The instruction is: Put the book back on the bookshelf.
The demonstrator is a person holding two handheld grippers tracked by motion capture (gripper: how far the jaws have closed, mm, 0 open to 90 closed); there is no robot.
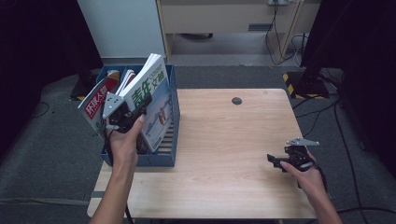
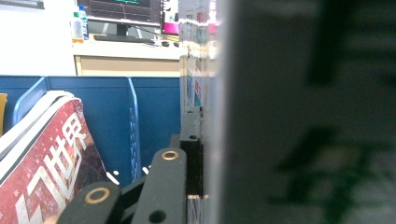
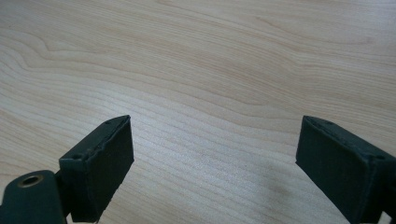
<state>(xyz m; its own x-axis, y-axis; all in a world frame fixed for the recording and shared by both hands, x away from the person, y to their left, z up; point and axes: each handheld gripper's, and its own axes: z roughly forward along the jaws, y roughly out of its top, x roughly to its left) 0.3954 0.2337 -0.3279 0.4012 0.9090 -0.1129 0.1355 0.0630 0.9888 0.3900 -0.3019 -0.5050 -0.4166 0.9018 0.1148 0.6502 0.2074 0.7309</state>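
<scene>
A blue file box point(image 1: 161, 158) stands on the left end of the wooden table point(image 1: 224, 140). My left gripper point(image 1: 142, 103) is shut on the edge of a white and blue magazine with green lettering point(image 1: 154, 86), held tilted above the box. In the left gripper view, that gripper point(image 2: 194, 140) pinches the magazine point(image 2: 303, 116), which looms blurred at the right. A red magazine point(image 1: 95, 100) leans in the box's left side point(image 2: 51, 154). My right gripper point(image 1: 273, 161) hovers open over bare wood near the front right point(image 3: 215, 158), with nothing between its jaws.
Another magazine point(image 1: 127, 77) stands in the box behind the red one. A small dark round cap point(image 1: 237, 100) sits in the tabletop near the far edge. Blue dividers point(image 2: 133, 121) split the box. Cables point(image 1: 327, 112) run over the floor at the right.
</scene>
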